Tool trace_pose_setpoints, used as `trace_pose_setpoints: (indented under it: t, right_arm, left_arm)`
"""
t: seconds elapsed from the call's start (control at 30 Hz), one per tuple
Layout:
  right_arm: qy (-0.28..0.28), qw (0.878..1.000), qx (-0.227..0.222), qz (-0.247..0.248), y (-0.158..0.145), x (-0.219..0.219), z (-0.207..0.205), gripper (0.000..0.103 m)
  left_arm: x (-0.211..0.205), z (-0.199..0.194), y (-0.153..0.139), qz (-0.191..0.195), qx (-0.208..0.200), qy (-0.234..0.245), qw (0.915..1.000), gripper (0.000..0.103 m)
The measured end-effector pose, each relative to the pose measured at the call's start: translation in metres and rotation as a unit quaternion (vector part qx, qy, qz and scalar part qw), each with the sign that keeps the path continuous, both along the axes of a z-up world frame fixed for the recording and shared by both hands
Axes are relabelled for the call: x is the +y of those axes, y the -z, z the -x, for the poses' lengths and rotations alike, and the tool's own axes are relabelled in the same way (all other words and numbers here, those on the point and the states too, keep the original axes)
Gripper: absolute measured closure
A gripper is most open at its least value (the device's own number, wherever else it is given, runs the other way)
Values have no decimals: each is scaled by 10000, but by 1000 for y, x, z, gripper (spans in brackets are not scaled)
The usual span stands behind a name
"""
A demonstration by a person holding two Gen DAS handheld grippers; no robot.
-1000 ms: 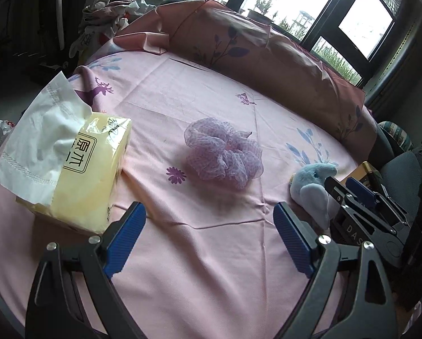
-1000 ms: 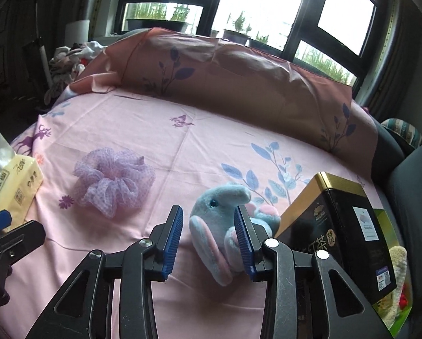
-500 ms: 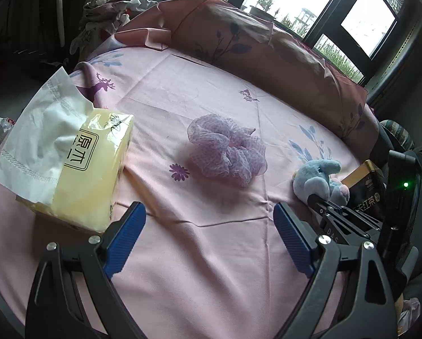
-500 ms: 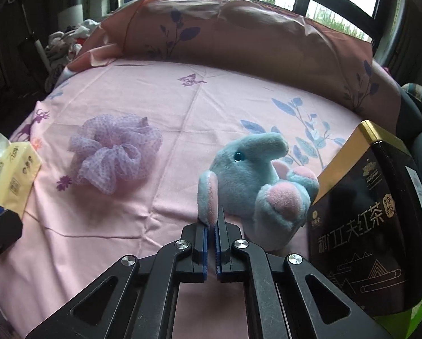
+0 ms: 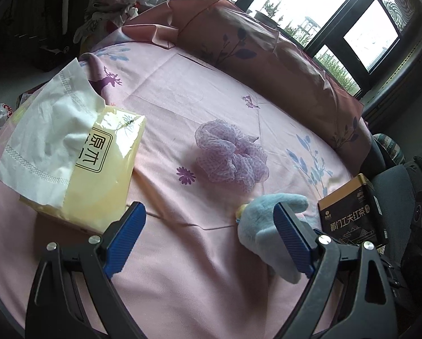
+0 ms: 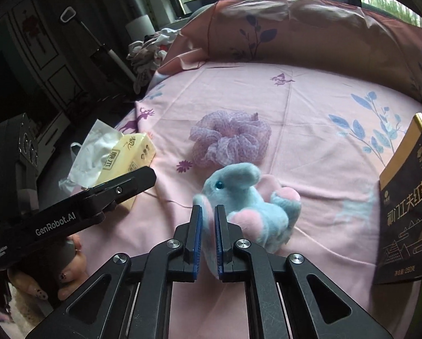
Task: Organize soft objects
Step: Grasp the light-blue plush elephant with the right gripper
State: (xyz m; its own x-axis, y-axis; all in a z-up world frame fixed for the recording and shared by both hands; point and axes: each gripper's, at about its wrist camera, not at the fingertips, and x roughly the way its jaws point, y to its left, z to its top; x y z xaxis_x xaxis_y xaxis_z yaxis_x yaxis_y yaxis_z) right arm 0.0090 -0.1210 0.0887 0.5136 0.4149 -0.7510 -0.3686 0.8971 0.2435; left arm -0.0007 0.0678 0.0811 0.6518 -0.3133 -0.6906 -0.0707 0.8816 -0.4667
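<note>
Down at the right tool (image 6: 208,238), the two blue pads are pinched narrow on a flap of the blue-and-pink plush toy (image 6: 247,200), which lies on the pink bed sheet (image 6: 309,107) just ahead of them. Its body spreads to the right of the pads, and the part clamped between them is hard to name. Beyond the toy, close but apart from it, sits the purple mesh scrunchie (image 6: 229,138). To the right stands a black and gold tea tin (image 6: 406,206), tilted and cut off by the frame edge. The left tool (image 5: 208,240) hangs wide apart with nothing between its pads; seen from the right wrist, its black body crosses the lower left with a hand (image 6: 69,271) gripping it, and its tip covers the near corner of the yellow tissue pack (image 6: 129,158). From the left wrist, one pad covers part of the toy, whose face is turned away, and a white tissue (image 5: 47,130) sticks out of the pack. A long pillow (image 5: 267,56) lines the bed's far side, with crumpled clothes (image 5: 117,2) past its left end.
</note>
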Motion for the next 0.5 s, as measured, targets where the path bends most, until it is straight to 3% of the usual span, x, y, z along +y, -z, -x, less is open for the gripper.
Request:
trace_pose_setpoints:
  t: [0.03, 0.07, 0.13, 0.3, 0.4, 0.5]
  right_arm:
    - [111, 9999, -23, -99, -4, -8, 0, 80]
    - [251, 9994, -35, -230, -7, -17, -1, 58]
    - [577, 9970, -16, -512, -10, -33, -3, 28]
    - [975, 9858, 654, -1201, 8, -54, -19, 27]
    - [1034, 9730, 1093, -1751, 24, -58, -29, 27]
    - [1168, 9711, 1300, -1627, 37, -54, -38, 27]
  left_arm:
    - [-1, 0, 0, 40, 19, 77, 10000, 12]
    - [-2, -1, 0, 57, 36, 154, 9999, 10]
    - [-8, -3, 1, 70, 36, 360, 9993, 5]
    - [-30, -3, 1, 359, -80, 1124, 9930, 3]
    - [-48, -5, 10, 146, 117, 1428, 9896, 3]
    - [-62, -11, 22, -100, 340, 1483, 9883, 3]
